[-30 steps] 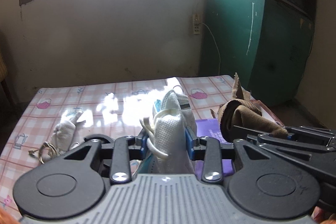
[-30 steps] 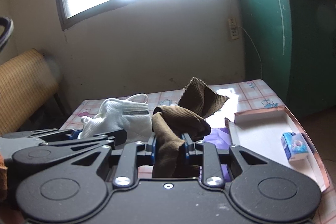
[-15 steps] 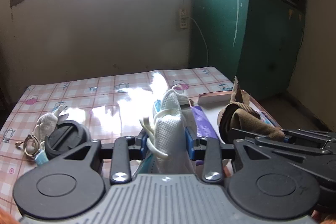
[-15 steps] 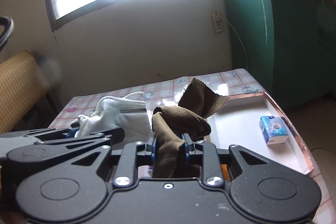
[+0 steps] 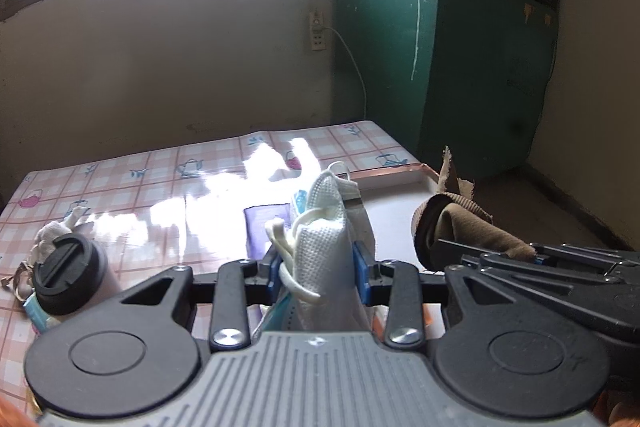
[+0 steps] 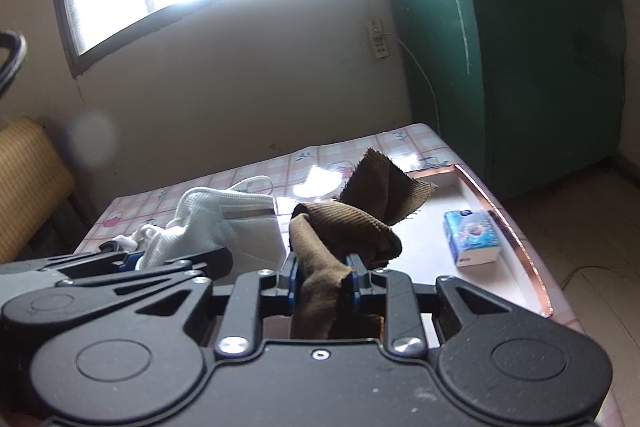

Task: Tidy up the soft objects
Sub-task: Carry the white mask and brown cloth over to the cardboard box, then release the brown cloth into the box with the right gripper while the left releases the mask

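Observation:
My left gripper (image 5: 318,267) is shut on a white face mask (image 5: 324,227), held upright above the table. In the right wrist view the same mask (image 6: 224,223) shows at the left. My right gripper (image 6: 322,275) is shut on a brown corduroy cloth (image 6: 344,227), which bunches up over the jaws. That cloth (image 5: 452,223) appears at the right of the left wrist view. Both grippers hang side by side over the near end of a white tray with a copper rim (image 6: 516,235).
A blue tissue pack (image 6: 472,237) lies in the tray. On the pink checked tablecloth (image 5: 160,179) stand a black-lidded cup (image 5: 66,273), a white glove (image 5: 56,233) and a purple card (image 5: 264,223). A green cabinet (image 5: 460,47) stands at the right, a woven chair (image 6: 28,179) at the left.
Both grippers have moved to the right over the table toward the tray, each keeping its hold. The tray and tissue pack have come nearer in the right wrist view.

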The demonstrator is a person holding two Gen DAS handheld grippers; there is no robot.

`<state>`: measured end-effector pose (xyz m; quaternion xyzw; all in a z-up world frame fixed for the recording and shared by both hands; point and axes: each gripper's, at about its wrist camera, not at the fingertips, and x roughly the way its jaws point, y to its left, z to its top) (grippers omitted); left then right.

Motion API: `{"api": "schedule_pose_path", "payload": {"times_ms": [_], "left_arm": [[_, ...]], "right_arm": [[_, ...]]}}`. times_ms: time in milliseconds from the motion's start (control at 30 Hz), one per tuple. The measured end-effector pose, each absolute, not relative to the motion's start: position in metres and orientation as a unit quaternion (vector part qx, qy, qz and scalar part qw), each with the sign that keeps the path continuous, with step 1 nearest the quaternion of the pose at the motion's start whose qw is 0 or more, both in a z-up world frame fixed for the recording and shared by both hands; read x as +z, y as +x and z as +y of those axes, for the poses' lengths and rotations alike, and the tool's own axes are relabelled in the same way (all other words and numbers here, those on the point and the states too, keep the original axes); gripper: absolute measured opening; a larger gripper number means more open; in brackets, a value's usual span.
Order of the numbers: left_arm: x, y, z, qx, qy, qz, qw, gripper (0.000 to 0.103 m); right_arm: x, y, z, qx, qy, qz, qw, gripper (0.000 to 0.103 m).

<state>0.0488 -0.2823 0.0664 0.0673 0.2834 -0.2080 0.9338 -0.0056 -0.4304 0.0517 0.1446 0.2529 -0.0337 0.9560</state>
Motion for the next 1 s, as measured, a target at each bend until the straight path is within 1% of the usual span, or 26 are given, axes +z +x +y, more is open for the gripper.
{"api": "schedule_pose_path", "payload": {"times_ms": [300,633,1000], "left_arm": [[0.064,0.054,-0.313,-0.225,0.074,0.281,0.930,0.037],[0.048,0.069,-0.349,-0.252,0.087,0.289,0.920,0.037],[0.023,0.096,-0.383,-0.256,0.092,0.309,0.911,0.038]], "right_arm": [[0.051,0.003,-0.465,-0.049,0.154,0.255,0.953,0.029],[0.037,0.029,-0.511,-0.064,0.175,0.274,0.943,0.030],[0.023,0.072,-0.537,-0.080,0.142,0.301,0.940,0.031]]}}
